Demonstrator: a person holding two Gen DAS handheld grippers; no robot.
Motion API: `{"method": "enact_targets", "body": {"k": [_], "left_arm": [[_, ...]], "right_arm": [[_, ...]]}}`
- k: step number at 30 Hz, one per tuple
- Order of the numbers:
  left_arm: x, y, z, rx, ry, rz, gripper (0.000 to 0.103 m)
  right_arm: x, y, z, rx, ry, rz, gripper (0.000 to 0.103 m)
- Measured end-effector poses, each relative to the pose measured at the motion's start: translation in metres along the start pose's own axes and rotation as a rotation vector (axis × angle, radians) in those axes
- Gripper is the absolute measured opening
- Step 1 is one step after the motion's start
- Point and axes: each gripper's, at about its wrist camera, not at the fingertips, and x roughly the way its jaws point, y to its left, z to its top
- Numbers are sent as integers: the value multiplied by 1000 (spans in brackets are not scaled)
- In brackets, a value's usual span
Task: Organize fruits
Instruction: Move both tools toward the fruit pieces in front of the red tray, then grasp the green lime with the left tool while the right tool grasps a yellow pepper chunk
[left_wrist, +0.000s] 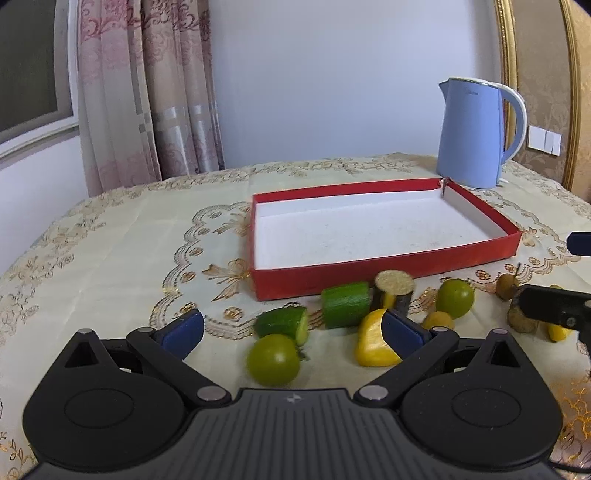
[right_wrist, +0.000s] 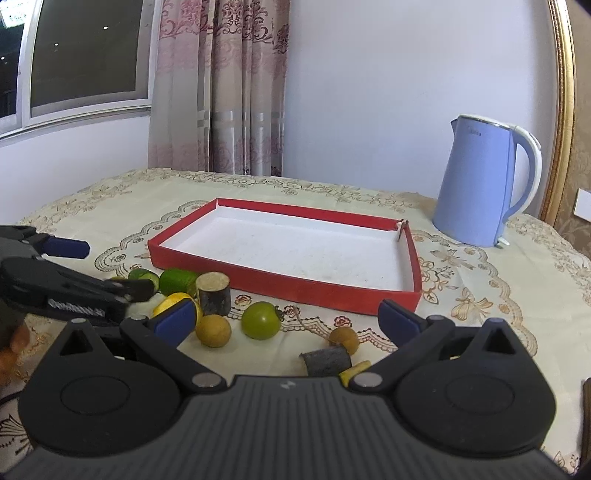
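A red box (left_wrist: 384, 273) with a white inside (right_wrist: 288, 284) lies empty on the table. Cut pieces lie in front of it. In the left wrist view I see a green tomato (left_wrist: 273, 360), two cucumber chunks (left_wrist: 284, 325) (left_wrist: 345, 303), a yellow piece (left_wrist: 373, 345), a dark sugarcane stub (left_wrist: 393, 291) and another green tomato (left_wrist: 455, 298). My left gripper (left_wrist: 291, 328) is open low over the near tomato. My right gripper (right_wrist: 286, 319) is open above a green tomato (right_wrist: 261, 320), a round yellow fruit (right_wrist: 213, 331), a brown fruit (right_wrist: 344, 339) and a dark stub (right_wrist: 327, 361).
A blue kettle (left_wrist: 474, 134) stands behind the box at the right, also in the right wrist view (right_wrist: 480, 184). A patterned cloth (left_wrist: 110, 251) covers the table. Curtains and a wall are behind. The other gripper shows at each view's edge (right_wrist: 62, 280).
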Motion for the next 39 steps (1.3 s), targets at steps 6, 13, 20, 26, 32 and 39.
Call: {"method": "enact_targets", "body": {"k": [6,13,20,26,32,39], "left_arm": [[3,17,-6,-11,0,37,103],[8,22,-13,29,19,42,103],[13,20,-13,42,38,19,96],[18,20,-12,35,54,22,74],[22,18,-13,28,67,-8,64],[24,11,-13,55,80,-21,52]], "right_arm": [[1,3,-3,-19,3,-4,103],[2,-3,-3,16,22,10,103],[3,1,-6,-14,31,0,103],[5,-1,-7,-16,36,6,99],[3,-4,-8,-7,31,12,99],[3,-5,-8,-11,31,2,99]]}}
